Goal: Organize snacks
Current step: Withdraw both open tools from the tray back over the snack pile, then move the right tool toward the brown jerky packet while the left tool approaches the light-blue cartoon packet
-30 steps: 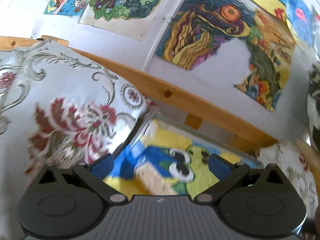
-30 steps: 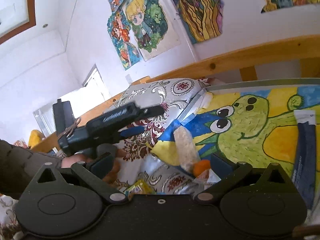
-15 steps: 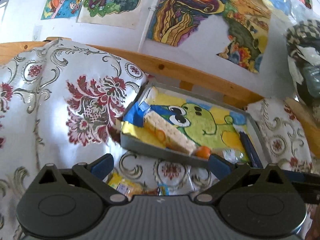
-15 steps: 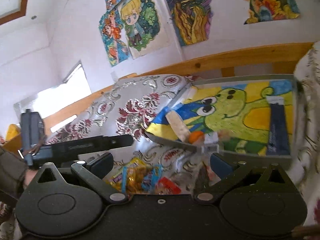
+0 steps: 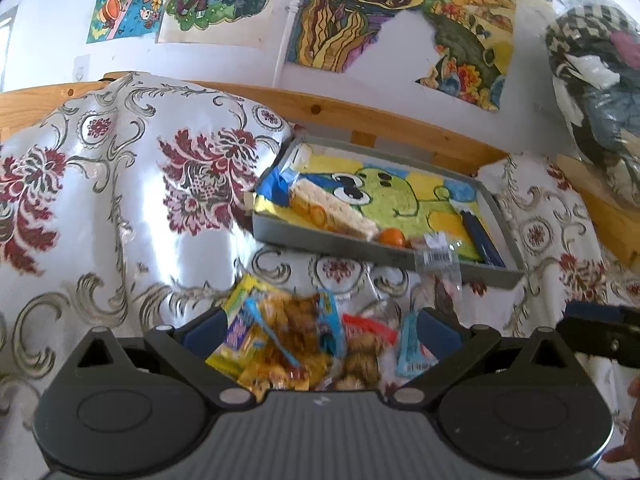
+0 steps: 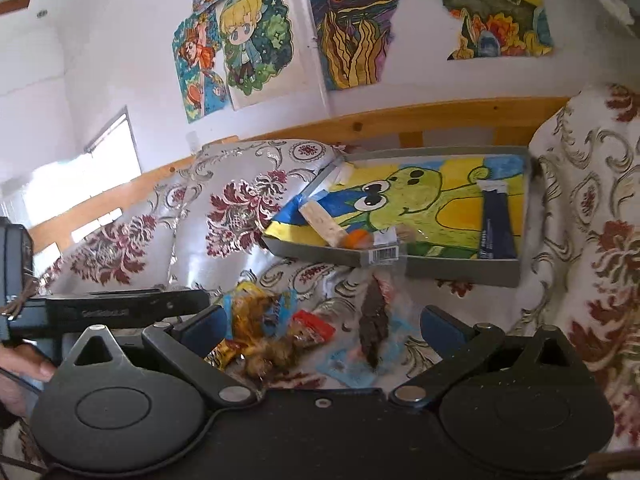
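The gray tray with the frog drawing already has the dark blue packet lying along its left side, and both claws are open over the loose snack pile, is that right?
Not quite. The dark blue packet lies along the right side of the gray tray, not the left; the right wrist view shows it clearly. The rest holds: the left claw and the right claw are both open over the loose snack pile.

Snack pile (image 5: 304,340) before tray (image 5: 360,249) (touching neither)
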Demonstrator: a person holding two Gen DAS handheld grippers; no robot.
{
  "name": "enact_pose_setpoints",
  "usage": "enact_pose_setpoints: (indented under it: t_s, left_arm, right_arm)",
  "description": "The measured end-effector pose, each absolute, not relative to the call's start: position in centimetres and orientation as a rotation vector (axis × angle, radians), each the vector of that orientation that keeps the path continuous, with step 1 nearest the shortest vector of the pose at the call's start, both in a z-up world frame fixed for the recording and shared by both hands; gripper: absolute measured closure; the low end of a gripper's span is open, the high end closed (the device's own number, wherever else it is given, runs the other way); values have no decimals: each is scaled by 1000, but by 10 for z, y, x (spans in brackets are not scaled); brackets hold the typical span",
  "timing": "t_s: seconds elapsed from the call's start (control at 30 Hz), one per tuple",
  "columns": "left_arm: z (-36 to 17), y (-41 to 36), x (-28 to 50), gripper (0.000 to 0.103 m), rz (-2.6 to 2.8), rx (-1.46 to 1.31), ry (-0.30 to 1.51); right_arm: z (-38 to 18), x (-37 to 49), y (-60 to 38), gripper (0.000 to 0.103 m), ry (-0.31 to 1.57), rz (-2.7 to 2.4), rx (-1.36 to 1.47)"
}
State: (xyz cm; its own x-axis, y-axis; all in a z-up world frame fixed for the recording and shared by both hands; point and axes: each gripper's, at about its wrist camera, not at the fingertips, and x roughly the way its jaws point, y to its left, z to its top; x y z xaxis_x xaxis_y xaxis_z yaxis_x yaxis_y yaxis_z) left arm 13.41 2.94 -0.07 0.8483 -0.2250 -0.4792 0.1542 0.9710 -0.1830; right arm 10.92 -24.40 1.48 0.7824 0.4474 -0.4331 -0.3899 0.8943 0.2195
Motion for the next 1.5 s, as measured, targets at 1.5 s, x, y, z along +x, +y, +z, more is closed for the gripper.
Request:
enact_pose_setpoints:
  t_s: [1.5]
  left_arm:
    - [-20,9,90,1,-227,23,648]
  right_arm:
    - [-11,78,-229,1,673,229,38]
